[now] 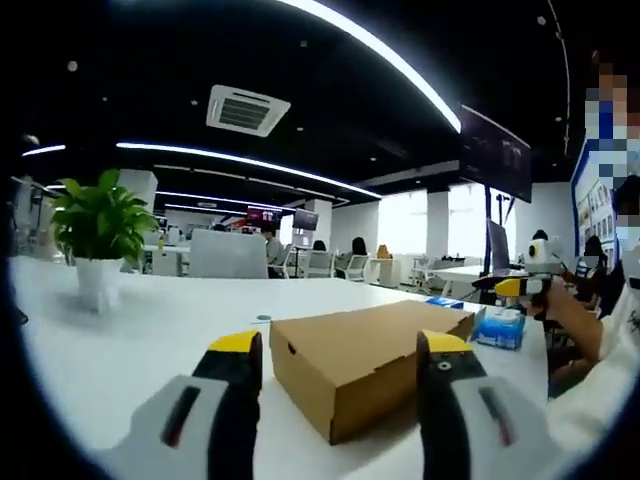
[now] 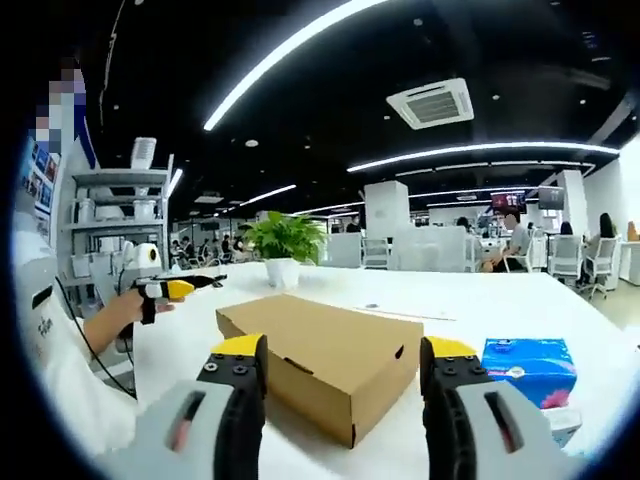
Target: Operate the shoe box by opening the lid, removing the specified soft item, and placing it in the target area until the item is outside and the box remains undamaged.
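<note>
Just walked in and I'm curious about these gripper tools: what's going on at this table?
A person holds a two-jaw gripper in each hand, both aimed at a closed cardboard shoe box on the white table. The left gripper and right gripper both have their jaws open, short of the box and holding nothing. The lid is still on, so nothing has been taken out yet. A blue tissue pack lies beside the box, and a potted plant stands further back.

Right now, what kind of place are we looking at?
Probably an open-plan office: long ceiling light strips, people seated at desks, a potted plant on the white table holding a cardboard shoe box.
</note>
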Motion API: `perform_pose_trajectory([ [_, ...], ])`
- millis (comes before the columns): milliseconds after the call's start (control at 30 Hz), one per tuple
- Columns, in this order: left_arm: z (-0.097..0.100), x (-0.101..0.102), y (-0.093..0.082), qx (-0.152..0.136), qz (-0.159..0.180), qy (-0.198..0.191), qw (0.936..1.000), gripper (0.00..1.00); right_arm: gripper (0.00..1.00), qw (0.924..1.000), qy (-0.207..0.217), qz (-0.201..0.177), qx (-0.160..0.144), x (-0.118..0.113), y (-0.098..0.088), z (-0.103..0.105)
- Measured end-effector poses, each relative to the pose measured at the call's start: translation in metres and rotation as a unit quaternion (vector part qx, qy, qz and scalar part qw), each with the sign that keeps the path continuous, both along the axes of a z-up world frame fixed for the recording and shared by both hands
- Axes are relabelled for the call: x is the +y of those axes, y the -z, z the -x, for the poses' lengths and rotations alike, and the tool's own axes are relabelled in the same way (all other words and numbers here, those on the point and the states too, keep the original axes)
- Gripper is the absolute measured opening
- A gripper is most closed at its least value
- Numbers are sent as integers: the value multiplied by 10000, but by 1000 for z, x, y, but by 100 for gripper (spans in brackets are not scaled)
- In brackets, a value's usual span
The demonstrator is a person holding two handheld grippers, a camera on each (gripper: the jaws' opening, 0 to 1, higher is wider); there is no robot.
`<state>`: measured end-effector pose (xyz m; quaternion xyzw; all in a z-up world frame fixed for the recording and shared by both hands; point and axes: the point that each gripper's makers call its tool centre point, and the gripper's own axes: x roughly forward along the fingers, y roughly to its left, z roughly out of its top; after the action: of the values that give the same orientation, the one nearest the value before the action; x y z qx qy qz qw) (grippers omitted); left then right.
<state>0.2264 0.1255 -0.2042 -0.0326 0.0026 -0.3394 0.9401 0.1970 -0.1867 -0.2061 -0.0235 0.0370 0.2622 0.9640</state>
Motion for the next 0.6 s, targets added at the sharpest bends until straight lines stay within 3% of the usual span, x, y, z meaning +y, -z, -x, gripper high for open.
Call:
perform_pose_trajectory([
  [133,-3,-5,15,97,-333,42,9994,63,60,9999,26,-122,106,3,7,-5],
  [200,-2,-13,20,72,-432,247,9987,63,59,9997,0,-153,177,5,11,-7],
  [267,-2,-18,21,137,-301,347,9989,68,59,9997,-19,-113,219,7,14,-9],
  [333,-5,-18,26,404,-169,383,9983,72,61,9996,-51,-54,255,9,18,-11],
  [433,-10,-17,26,386,-134,370,9985,72,69,9993,-111,72,351,12,27,-15],
  [600,-14,-20,36,235,-646,237,9974,70,67,9985,-312,147,429,22,38,-17],
])
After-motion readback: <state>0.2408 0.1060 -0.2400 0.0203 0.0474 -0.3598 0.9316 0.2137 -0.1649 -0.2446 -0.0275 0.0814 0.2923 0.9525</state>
